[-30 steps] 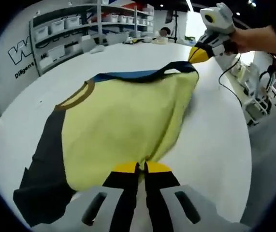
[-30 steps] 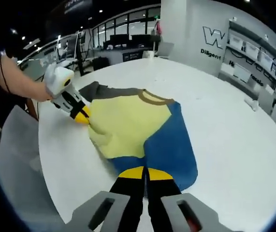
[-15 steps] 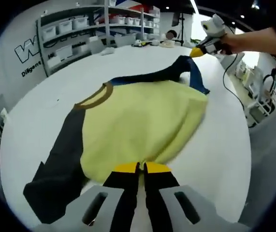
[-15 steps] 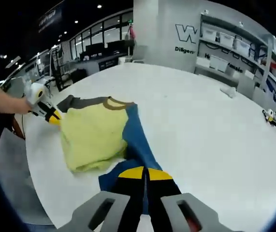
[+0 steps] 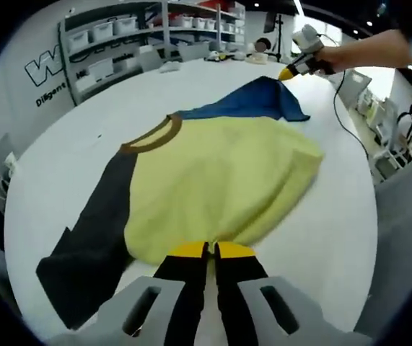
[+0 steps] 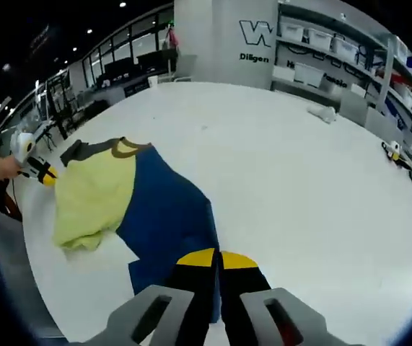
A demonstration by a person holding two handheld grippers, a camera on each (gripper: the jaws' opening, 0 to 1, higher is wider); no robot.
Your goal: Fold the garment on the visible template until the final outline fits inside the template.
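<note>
A garment with a yellow body (image 5: 220,180), brown collar (image 5: 151,137), dark grey sleeve (image 5: 94,238) and blue sleeve (image 5: 252,101) lies on the white round table (image 5: 335,216). My left gripper (image 5: 211,249) is shut on the yellow hem at the near edge. At the far side my right gripper (image 5: 292,71) holds the tip of the blue sleeve. In the right gripper view, my right gripper (image 6: 216,257) is shut on the blue sleeve (image 6: 166,216), which stretches out from the yellow body (image 6: 94,191). The left gripper (image 6: 40,173) sits at the body's far edge.
Shelves with white bins (image 5: 112,32) line the wall beyond the table. Small loose items (image 6: 321,112) lie near the table's far rim. A black cable (image 5: 343,108) trails over the table's edge below the person's hand (image 5: 357,50). Bare table (image 6: 299,187) spreads beside the garment.
The right gripper has drawn the blue sleeve out and away from the yellow body, so it now lies spread on the table. The left gripper keeps its hold on the hem.
</note>
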